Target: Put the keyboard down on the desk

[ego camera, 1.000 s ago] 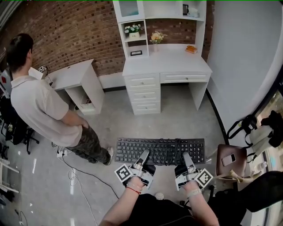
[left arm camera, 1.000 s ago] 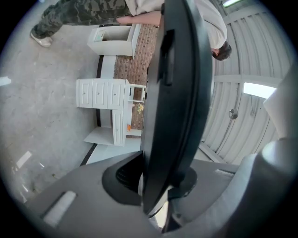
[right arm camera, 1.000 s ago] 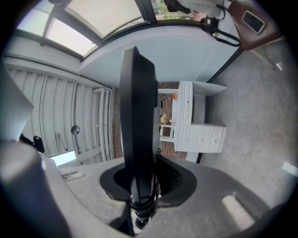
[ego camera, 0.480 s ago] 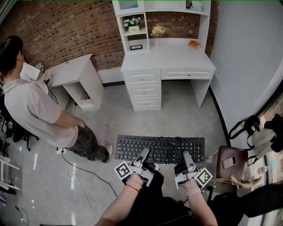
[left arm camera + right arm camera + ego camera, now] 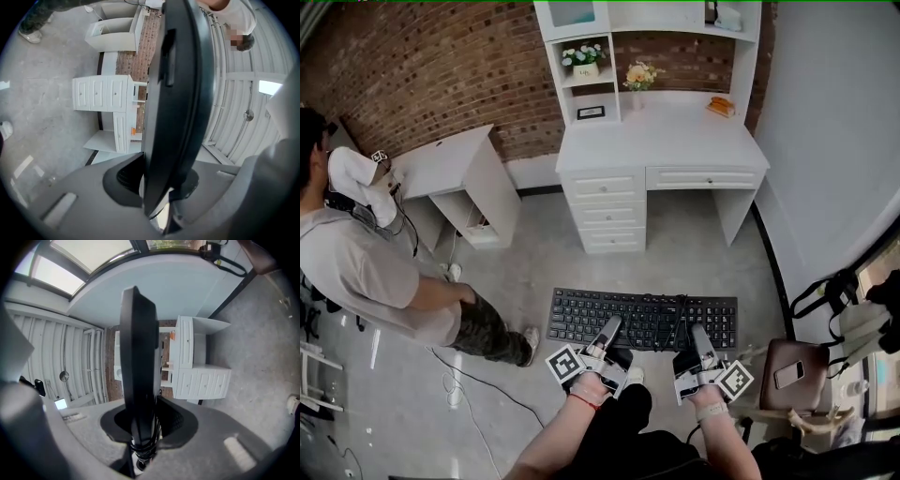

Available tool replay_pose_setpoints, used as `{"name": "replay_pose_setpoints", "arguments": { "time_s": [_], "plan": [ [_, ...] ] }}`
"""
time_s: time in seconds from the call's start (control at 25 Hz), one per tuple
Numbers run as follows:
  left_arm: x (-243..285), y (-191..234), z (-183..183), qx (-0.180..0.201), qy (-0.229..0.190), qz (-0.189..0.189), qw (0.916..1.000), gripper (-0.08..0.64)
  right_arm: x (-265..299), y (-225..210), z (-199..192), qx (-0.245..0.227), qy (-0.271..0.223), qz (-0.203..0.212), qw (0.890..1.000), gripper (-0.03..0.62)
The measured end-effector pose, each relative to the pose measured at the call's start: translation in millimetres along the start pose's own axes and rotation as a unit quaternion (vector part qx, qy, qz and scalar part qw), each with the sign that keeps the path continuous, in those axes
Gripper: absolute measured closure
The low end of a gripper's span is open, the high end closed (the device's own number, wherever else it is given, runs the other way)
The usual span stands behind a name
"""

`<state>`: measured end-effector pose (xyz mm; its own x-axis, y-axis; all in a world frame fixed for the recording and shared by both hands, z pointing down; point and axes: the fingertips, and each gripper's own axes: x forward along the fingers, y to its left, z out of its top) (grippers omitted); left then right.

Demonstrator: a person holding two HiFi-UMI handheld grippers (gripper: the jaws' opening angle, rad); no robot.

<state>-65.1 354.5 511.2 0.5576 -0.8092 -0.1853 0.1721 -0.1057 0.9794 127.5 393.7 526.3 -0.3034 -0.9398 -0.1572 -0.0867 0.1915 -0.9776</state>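
Observation:
A black keyboard (image 5: 642, 318) hangs level in the air in front of me, above the grey floor. My left gripper (image 5: 610, 330) is shut on its near edge left of the middle, and my right gripper (image 5: 696, 334) is shut on the near edge further right. In the left gripper view the keyboard (image 5: 176, 93) stands edge-on between the jaws. The right gripper view shows the keyboard (image 5: 138, 376) edge-on too, with its bundled black cable (image 5: 145, 446) at the jaws. The white desk (image 5: 661, 131) with drawers and a hutch stands ahead against the brick wall.
A person (image 5: 375, 272) stands at the left beside a small white side table (image 5: 450, 164). A flower vase (image 5: 639, 80) and an orange thing (image 5: 721, 106) sit on the desk. A brown stool (image 5: 787, 361) with a phone on it is at the right. Cables lie on the floor.
The view has shifted a little towards the desk and to the right. The person at the left has moved further left. Both grippers keep the same hold on the keyboard.

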Motion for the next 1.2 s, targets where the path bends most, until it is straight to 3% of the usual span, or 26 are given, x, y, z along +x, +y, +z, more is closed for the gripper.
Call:
{"name": "replay_pose_setpoints", "arguments": {
  "time_s": [0.56, 0.88, 1.2],
  "plan": [
    [115.3, 18.7, 100.1, -0.003, -0.012, -0.002, 0.9999, 0.485, 154.2, -26.7, 33.2, -0.012, 0.023, -0.009, 1.000, 0.514],
    [151.2, 20.1, 132.6, 0.023, 0.002, 0.007, 0.9997, 0.488, 202.0, -40.8, 37.2, -0.010, 0.036, -0.015, 0.999, 0.515],
    [176.2, 42.2, 153.1, 0.016, -0.005, 0.021, 0.9996, 0.491, 231.5, -62.9, 48.3, -0.008, 0.042, -0.028, 0.999, 0.514]
  ]
}}
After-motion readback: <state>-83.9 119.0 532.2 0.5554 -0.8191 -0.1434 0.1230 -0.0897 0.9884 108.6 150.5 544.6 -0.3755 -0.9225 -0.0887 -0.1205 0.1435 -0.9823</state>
